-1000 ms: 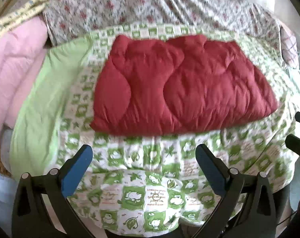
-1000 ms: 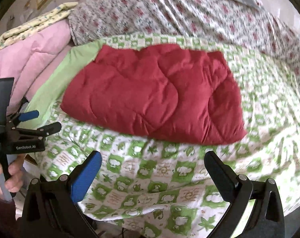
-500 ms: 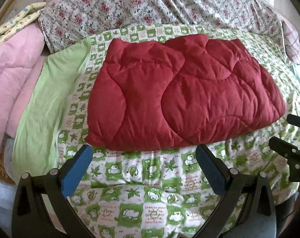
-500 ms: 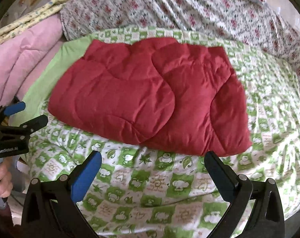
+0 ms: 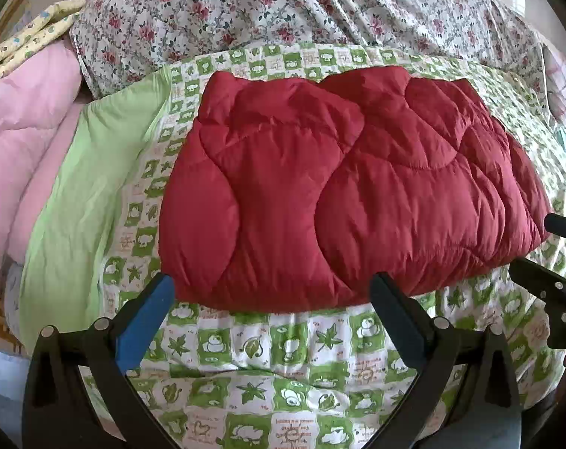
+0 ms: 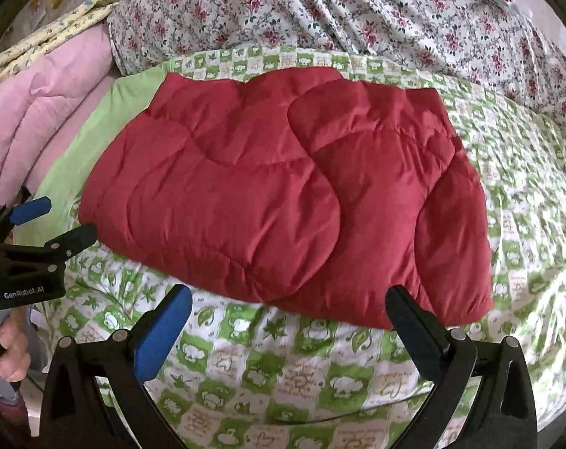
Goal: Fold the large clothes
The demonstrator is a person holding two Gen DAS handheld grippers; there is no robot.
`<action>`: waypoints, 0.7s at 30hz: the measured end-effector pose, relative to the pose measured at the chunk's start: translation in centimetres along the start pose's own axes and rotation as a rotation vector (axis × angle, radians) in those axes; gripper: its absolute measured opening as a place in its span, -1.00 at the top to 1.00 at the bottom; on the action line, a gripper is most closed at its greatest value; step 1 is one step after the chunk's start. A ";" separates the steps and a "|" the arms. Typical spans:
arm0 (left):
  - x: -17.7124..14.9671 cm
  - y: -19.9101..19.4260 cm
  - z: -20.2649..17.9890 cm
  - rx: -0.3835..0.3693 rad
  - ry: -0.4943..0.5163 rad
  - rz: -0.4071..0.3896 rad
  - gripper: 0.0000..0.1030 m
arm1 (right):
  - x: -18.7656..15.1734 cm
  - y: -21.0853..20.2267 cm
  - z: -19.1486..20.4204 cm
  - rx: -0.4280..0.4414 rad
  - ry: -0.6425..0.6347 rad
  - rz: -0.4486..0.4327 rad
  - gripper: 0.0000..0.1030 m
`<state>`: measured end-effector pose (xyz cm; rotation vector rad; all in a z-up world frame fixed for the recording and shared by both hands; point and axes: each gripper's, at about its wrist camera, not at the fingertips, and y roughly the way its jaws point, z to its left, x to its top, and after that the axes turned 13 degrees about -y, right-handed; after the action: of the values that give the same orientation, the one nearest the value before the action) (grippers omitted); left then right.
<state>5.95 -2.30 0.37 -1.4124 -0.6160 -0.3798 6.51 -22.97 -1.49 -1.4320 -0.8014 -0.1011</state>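
Note:
A red quilted padded garment [image 5: 342,194] lies folded flat on a bed with a green-and-white patterned cover [image 5: 283,366]. It also shows in the right wrist view [image 6: 283,194]. My left gripper [image 5: 271,299] is open and empty, its fingertips at the garment's near edge, just above the cover. My right gripper [image 6: 288,307] is open and empty, at the near edge further right. The left gripper also shows at the left of the right wrist view [image 6: 54,220], held by a hand. The right gripper shows at the right edge of the left wrist view [image 5: 544,258].
A floral sheet [image 5: 283,11] covers the bed's far side. A pink quilt [image 5: 24,142] and a plain green fabric strip [image 5: 84,194] lie at the left. A yellow patterned cloth [image 5: 32,33] sits on top of the pink quilt.
Both grippers have moved forward toward the red garment; its near edge now sits between their fingertips. Both stay open. The garment has not moved.

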 end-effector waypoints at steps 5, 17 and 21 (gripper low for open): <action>0.7 0.2 -0.1 -0.002 0.002 -0.004 -1.00 | 0.7 0.4 -0.7 -0.004 0.004 0.002 -1.00; 1.8 1.0 -0.8 -0.016 -0.004 0.020 -1.00 | 1.5 1.0 -1.8 -0.010 0.021 0.009 -1.00; 1.8 0.9 -1.0 -0.026 0.005 0.021 -1.00 | 1.5 0.9 -1.9 -0.009 0.020 0.007 -1.00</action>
<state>8.01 -2.92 0.71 -1.4413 -0.5935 -0.3764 8.94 -23.90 -1.32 -1.4401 -0.7799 -0.1136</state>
